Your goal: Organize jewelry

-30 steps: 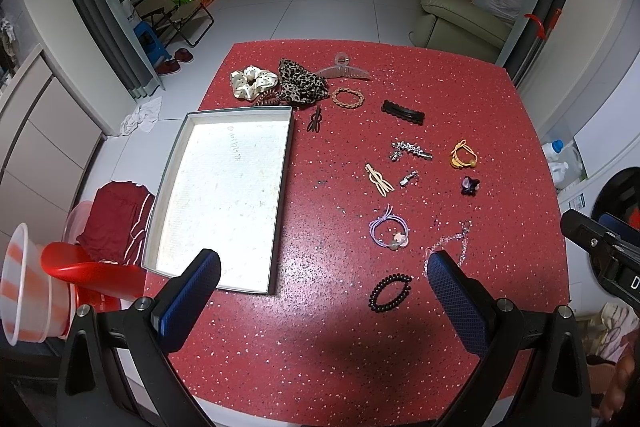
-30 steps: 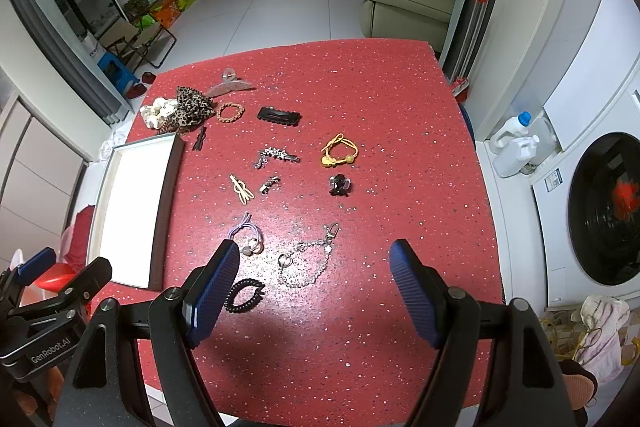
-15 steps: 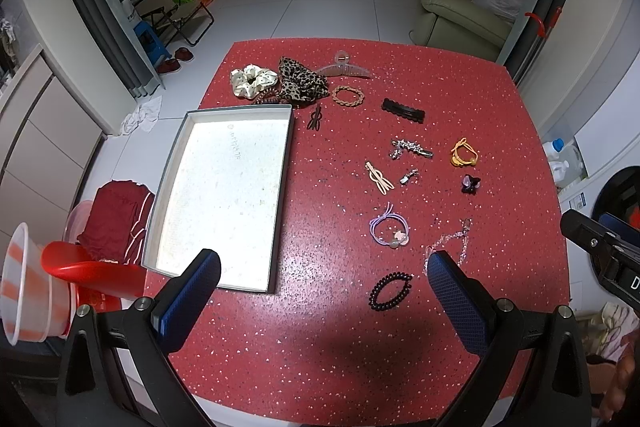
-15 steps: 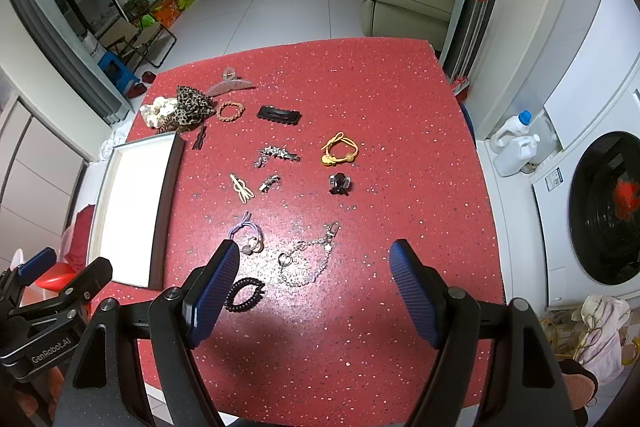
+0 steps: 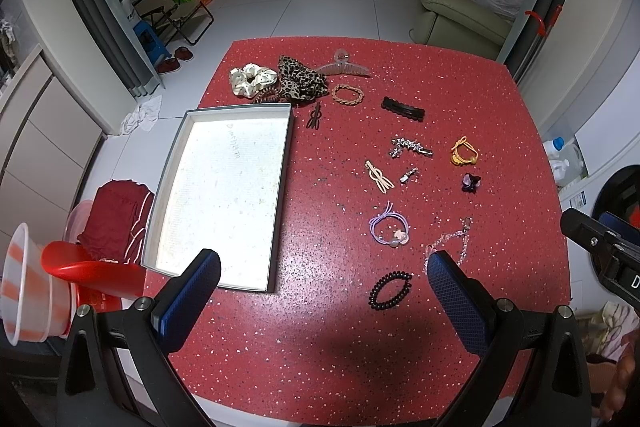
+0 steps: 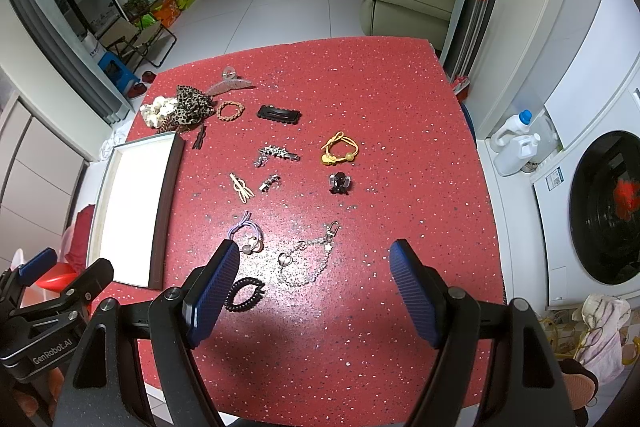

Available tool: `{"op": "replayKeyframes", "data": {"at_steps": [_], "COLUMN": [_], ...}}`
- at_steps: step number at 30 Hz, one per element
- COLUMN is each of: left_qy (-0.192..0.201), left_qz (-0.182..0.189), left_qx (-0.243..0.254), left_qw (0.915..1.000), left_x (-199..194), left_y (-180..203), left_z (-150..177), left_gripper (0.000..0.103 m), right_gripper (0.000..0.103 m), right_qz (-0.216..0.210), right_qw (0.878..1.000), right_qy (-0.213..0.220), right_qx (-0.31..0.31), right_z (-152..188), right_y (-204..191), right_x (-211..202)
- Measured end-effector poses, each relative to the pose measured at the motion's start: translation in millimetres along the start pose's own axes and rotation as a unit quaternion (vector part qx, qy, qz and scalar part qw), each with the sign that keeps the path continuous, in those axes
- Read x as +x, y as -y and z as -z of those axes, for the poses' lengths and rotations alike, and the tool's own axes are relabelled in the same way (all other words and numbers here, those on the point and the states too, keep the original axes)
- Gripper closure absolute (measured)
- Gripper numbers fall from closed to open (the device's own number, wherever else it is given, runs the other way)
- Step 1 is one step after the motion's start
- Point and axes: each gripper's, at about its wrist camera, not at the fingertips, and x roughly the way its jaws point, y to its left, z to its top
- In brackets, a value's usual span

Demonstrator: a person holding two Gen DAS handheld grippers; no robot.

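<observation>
Left wrist view: no change against the pictures of a second ago; worktop (image 5: 360, 327) layout identical. Tray (image 5: 280, 211) lying empty at left edge. Scrunchies (image 5: 252, 79), large claw clip (image 5: 344, 67), black barrette (image 5: 402, 109), chain (image 6: 308, 263), purple hair tie (image 5: 388, 229) and black coil tie (image 5: 390, 289) all outside tray, spread across worktop. Left gripper (image 5: 324, 291) and right gripper (image 6: 314, 291) hovering above near edge, fingers spread wide, gripping nothing. Judged: sorting not begun; coil tie and chain nearest, likely first picks.
</observation>
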Motion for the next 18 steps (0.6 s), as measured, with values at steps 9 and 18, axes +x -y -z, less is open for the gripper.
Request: {"op": "replayKeyframes", "data": {"at_steps": [9,18], "left_qy": [-0.005,-0.016], "left_qz": [-0.002,-0.005], "left_qx": [0.000,0.000], "left_qw": [1.0000,0.9999], "left_x": [1.0,5.3], "left_y": [-2.4,3.9], "left_z": [7.5,3.1], "left_gripper": [0.000,0.000], "right_gripper": [0.023,0.023], "right_qz": [-0.001,-0.001], "right_qw": [1.000,1.000], "right_qy": [-0.001,-0.003], "right_qx": [0.001,0.001], "right_z": [0.5,2.4], "right_y": [0.0,-1.0], "right_x": [-0.1,-0.1]}}
